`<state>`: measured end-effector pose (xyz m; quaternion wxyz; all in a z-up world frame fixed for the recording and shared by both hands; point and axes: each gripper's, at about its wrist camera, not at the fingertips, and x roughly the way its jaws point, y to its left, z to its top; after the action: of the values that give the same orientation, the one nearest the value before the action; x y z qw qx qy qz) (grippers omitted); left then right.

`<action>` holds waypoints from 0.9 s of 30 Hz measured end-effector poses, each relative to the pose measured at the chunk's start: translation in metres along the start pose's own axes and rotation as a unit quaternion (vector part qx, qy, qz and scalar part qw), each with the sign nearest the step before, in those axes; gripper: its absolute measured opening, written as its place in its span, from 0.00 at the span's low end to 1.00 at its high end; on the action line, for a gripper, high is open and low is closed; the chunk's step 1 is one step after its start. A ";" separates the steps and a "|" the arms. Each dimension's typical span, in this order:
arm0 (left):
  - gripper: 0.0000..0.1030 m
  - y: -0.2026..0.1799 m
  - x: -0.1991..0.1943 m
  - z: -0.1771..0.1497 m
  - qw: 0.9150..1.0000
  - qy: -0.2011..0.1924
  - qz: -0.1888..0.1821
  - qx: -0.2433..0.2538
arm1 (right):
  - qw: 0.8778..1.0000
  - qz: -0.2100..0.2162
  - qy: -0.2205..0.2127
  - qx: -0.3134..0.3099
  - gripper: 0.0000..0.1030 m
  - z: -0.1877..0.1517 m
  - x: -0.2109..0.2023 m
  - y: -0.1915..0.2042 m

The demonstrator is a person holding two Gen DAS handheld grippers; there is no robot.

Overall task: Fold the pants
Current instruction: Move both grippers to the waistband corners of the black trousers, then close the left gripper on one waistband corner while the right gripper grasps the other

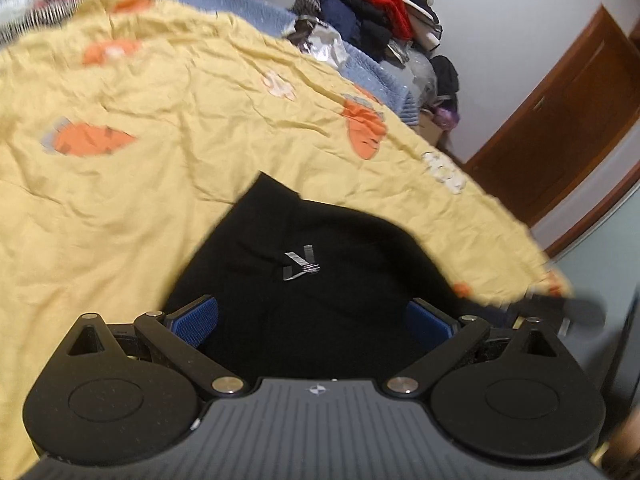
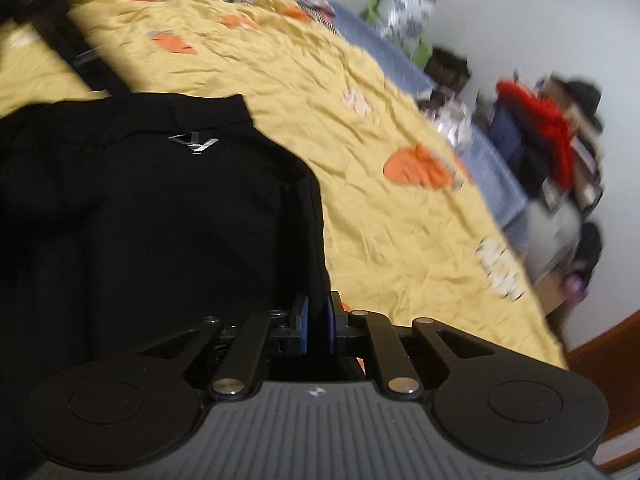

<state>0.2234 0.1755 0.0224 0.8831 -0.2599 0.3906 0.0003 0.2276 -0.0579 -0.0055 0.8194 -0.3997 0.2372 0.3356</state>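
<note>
- Black pants (image 2: 152, 208) lie on the yellow bedspread (image 2: 392, 216), waistband end with the silver logo (image 2: 194, 144) ahead of my right claw (image 2: 316, 324).
- Right claw is pinching the pants' side edge between its pads.
- Left claw (image 1: 312, 322) is spread wide, cloth between the fingers, nothing clamped.
- My read: already doubled into 1 compact stack; at least 1 more fold remains.

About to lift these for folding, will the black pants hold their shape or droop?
The black pants look soft and creased, so they will likely droop. Pinched at one edge by the right gripper, the rest probably drags across the yellow sheet.
</note>
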 end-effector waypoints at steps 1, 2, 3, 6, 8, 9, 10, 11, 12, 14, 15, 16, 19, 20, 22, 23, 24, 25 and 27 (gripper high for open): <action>0.99 -0.001 0.003 0.004 1.000 0.011 -0.008 -0.012 | 1.000 -0.008 -0.008 -0.010 0.08 -0.003 -0.007 0.008; 0.99 -0.001 0.007 0.008 0.999 0.021 -0.021 -0.027 | 1.000 -0.013 -0.013 -0.018 0.08 -0.006 -0.012 0.015; 0.99 -0.001 0.010 0.011 0.998 0.025 -0.034 -0.040 | 0.999 -0.015 -0.014 -0.026 0.08 -0.008 -0.016 0.021; 0.99 -0.002 0.020 0.021 0.995 0.035 -0.052 -0.079 | 0.998 -0.027 -0.020 -0.056 0.08 -0.013 -0.024 0.038; 0.99 -0.004 0.031 0.027 0.992 0.041 -0.069 -0.099 | 0.997 -0.028 -0.025 -0.060 0.08 -0.015 -0.028 0.044; 0.98 -0.006 0.038 0.030 0.990 0.054 -0.072 -0.110 | 0.997 -0.030 -0.029 -0.062 0.08 -0.016 -0.030 0.047; 0.98 -0.006 0.046 0.032 0.986 0.070 -0.080 -0.126 | 0.997 -0.030 -0.031 -0.062 0.08 -0.016 -0.032 0.049; 0.98 -0.005 0.055 0.033 0.981 0.088 -0.098 -0.143 | 0.997 -0.030 -0.031 -0.065 0.08 -0.016 -0.033 0.050; 0.97 -0.004 0.064 0.035 0.975 0.106 -0.112 -0.161 | 0.996 -0.034 -0.033 -0.070 0.08 -0.017 -0.035 0.053; 0.95 0.003 0.079 0.035 0.960 0.132 -0.124 -0.211 | 0.995 -0.038 -0.033 -0.084 0.08 -0.017 -0.038 0.059; 0.95 0.006 0.085 0.035 0.956 0.136 -0.132 -0.224 | 0.995 -0.039 -0.034 -0.089 0.08 -0.018 -0.040 0.062; 0.87 0.008 0.089 0.036 0.955 0.139 -0.130 -0.228 | 0.995 -0.037 -0.035 -0.088 0.08 -0.017 -0.039 0.060; 0.74 0.014 0.093 0.034 0.955 0.131 -0.118 -0.237 | 0.995 -0.038 -0.038 -0.078 0.07 -0.019 -0.041 0.060; 0.63 0.016 0.092 0.032 0.955 0.127 -0.120 -0.239 | 0.996 -0.039 -0.039 -0.075 0.07 -0.020 -0.041 0.060; 0.35 0.018 0.089 0.030 0.956 0.123 -0.123 -0.237 | 0.996 -0.038 -0.039 -0.069 0.07 -0.021 -0.038 0.059; 0.20 0.018 0.088 0.028 0.956 0.121 -0.130 -0.233 | 0.996 -0.037 -0.040 -0.066 0.07 -0.020 -0.034 0.057; 0.15 0.019 0.084 0.026 0.956 0.116 -0.135 -0.235 | 0.996 -0.038 -0.041 -0.064 0.07 -0.021 -0.032 0.057; 0.13 0.019 0.079 0.024 0.957 0.110 -0.135 -0.233 | 0.996 -0.040 -0.041 -0.062 0.07 -0.021 -0.031 0.057; 0.07 0.014 0.068 0.019 0.965 0.089 -0.131 -0.211 | 0.996 -0.048 -0.044 -0.059 0.07 -0.022 -0.030 0.057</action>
<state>0.2809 0.1829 -0.0201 0.7624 -0.4882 0.4210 -0.0561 0.1633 -0.0603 -0.0266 0.8193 -0.4429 0.1612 0.3266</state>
